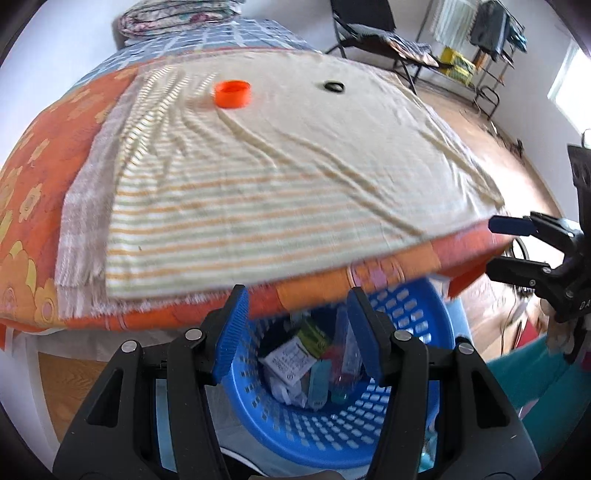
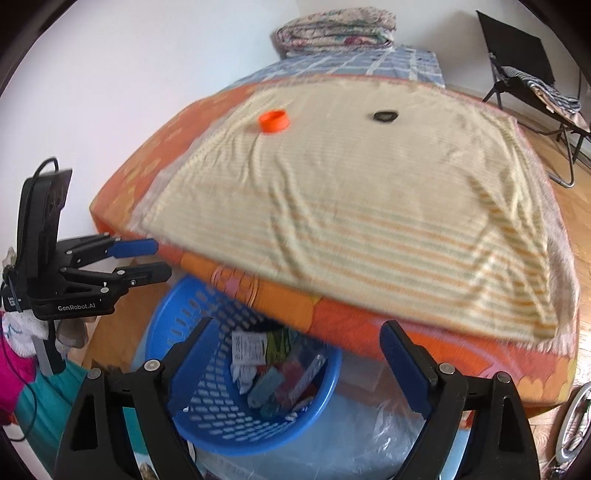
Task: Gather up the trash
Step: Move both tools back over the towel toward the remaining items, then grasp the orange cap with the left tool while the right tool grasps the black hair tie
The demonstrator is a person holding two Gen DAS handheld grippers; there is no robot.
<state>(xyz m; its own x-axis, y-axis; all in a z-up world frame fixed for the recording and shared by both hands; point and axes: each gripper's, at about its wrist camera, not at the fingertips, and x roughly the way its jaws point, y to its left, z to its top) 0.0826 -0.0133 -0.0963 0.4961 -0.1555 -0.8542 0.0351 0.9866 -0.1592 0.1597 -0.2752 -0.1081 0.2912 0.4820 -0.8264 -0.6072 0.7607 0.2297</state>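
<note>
Take the blue basket [image 1: 402, 417] as your landmark: it sits on the floor tucked partly under the overhanging edge of the bed [image 2: 229, 273], so the mattress edge covers the basket's far rim. Inside it you have a heap of trash [image 2: 273, 365]: a white printed wrapper, a green packet, crumpled paper and some pale blue and red pieces. Clear plastic sheeting [image 2: 373, 435] lies on the floor just beside the basket.

Up on the bed, beyond the basket, a striped towel [image 1: 258, 177] is spread flat. On its far part rest an orange cap [image 1: 233, 94] and, well apart from it, a small black ring [image 1: 334, 87]. A folded quilt [image 2: 336, 27] sits at the bed's far end, and a folding chair [image 2: 532, 70] stands off to the side.

Your left gripper [image 1: 297, 332] hangs directly above the basket, fingers spread with nothing between them. Your right gripper [image 2: 299, 365] also hovers over the basket, jaws wide apart and empty.
</note>
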